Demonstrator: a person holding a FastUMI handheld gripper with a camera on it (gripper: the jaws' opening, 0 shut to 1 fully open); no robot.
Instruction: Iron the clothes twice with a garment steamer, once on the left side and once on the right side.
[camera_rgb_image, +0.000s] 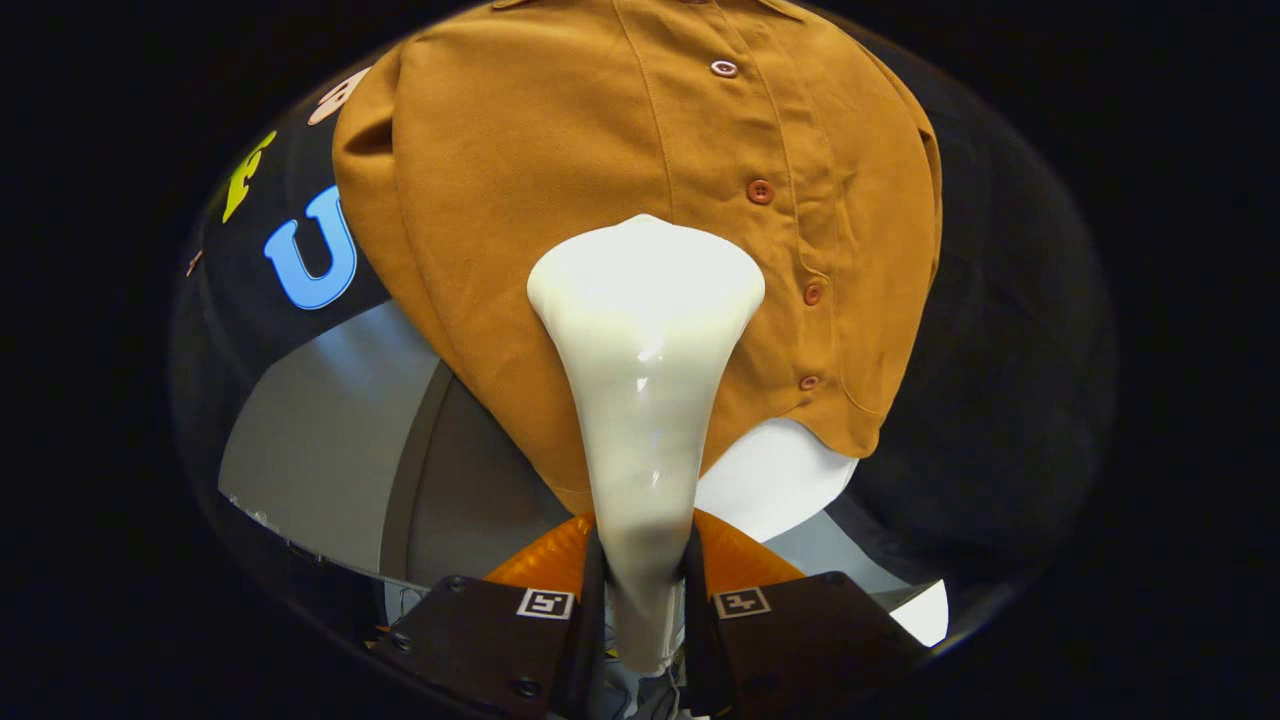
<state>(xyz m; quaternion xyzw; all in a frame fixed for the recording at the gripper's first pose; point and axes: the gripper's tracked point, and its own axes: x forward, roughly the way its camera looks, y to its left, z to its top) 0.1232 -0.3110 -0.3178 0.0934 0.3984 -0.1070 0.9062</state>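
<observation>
Gripper (645, 590) clamped on steamer (643, 380): both fingers pressed against narrow lower handle, one on each side. Square black-and-white markers (545, 603) on top of each finger block. Orange curved parts (545, 560) visible just behind the fingers, either side of handle.

Steamer white, glossy, slim at the grip and flaring into a wide head beyond the fingers. Head held up against shirt (560, 200), at its lower front, just left of the button placket. Actual contact between head and cloth hard to judge from behind; looks touching or nearly so.

Shirt tan-brown, buttoned, hanging upright past the steamer. Row of buttons (760, 191) running down right of the head. Curved hem ending just above a white rounded form (775, 480) showing below it, possibly a mannequin base.

Further left, beyond the shirt's side seam, grey panels (330, 440) with a dark upright strip (410, 470) between them. Dark booth wall behind everything.
</observation>
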